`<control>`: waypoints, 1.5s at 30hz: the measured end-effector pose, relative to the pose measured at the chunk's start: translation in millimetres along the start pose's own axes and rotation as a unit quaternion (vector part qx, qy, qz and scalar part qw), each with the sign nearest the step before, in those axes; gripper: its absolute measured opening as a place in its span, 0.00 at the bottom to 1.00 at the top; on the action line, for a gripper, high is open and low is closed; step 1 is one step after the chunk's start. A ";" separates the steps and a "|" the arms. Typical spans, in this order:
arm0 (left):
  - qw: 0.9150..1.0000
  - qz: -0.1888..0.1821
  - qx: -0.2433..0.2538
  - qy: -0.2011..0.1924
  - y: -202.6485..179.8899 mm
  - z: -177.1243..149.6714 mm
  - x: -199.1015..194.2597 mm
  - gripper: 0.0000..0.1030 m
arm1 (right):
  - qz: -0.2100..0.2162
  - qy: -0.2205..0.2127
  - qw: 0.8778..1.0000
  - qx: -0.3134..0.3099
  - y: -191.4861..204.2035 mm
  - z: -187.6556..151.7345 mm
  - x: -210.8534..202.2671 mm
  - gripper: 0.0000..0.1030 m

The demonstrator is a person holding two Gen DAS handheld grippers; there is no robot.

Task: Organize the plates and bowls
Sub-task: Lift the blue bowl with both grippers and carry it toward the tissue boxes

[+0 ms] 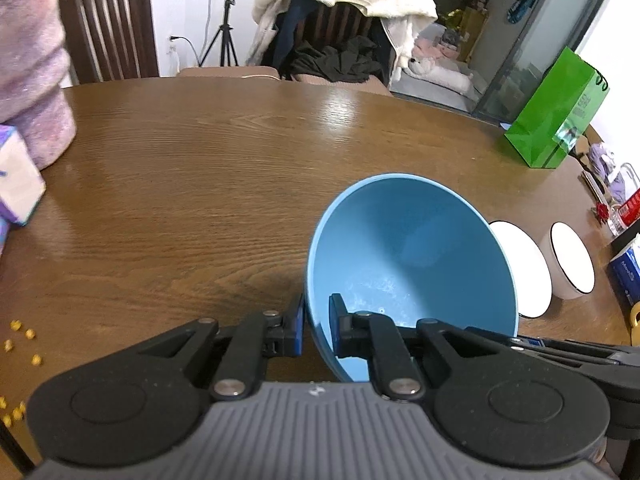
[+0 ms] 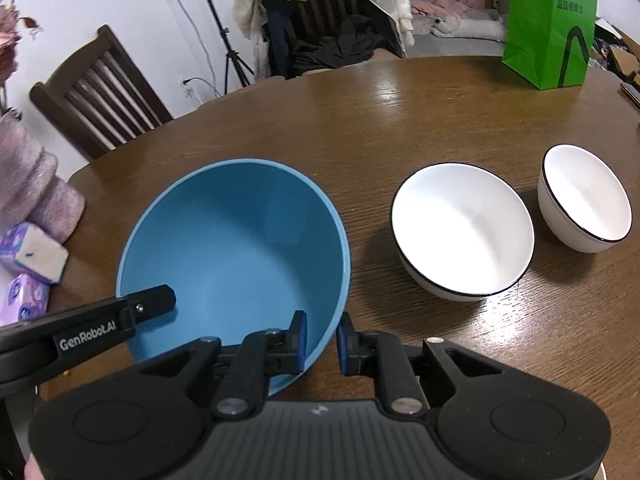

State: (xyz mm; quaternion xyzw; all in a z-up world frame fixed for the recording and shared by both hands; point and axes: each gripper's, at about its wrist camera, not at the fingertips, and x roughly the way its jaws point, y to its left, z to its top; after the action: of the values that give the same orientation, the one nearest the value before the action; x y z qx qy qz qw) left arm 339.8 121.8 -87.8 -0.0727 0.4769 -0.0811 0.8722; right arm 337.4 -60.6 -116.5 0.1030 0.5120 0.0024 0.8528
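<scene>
1. Blue bowl (image 2: 234,248): we list it at the near edge of the bench (image 2: 440,112), pinched on its rim by both claws. It appears tilted in the left wrist view; whether its base rests on the wood or hangs clear we cannot tell.
2. Right claw (image 2: 322,344): pressed together on the bowl's rim at 5 o'clock, one pad inside the wall, one outside.
3. Left claw (image 1: 316,328): likewise nipping the rim, at about 8 o'clock of the bowl as the right wrist camera shows it.
4. Large white bowl (image 2: 462,232): at 3 o'clock of the blue bowl, near but apart, upright. The right claw is the nearer one; we judge any nesting move runs rightward.
5. Small white bowl (image 2: 586,200): further out at 3 o'clock, just beside the large one.
6. Green bag (image 2: 550,24): standing at 1 o'clock, well apart.
7. Hidden: the blue bowl's underside; both white bowls partly cut off behind it in the left wrist view. No plates visible.
</scene>
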 end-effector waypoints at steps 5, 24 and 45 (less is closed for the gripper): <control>1.000 0.009 -0.015 -0.011 -0.8 -10.6 -21.6 0.13 | 0.009 -0.004 1.000 -0.020 4.3 -7.4 -18.3 0.14; 0.994 0.058 -0.079 -0.041 9.8 -73.6 -91.8 0.13 | 0.052 -0.002 0.994 -0.098 20.7 -44.9 -67.5 0.14; 0.977 0.128 -0.162 -0.058 34.7 -149.6 -149.5 0.13 | 0.108 0.024 0.974 -0.200 55.6 -98.1 -95.9 0.14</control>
State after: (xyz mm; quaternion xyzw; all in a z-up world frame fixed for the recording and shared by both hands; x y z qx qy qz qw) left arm 136.6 179.8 -52.3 -0.1556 0.4380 0.1136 0.8781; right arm 211.7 0.3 -67.4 -0.0152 0.5069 0.1993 0.8385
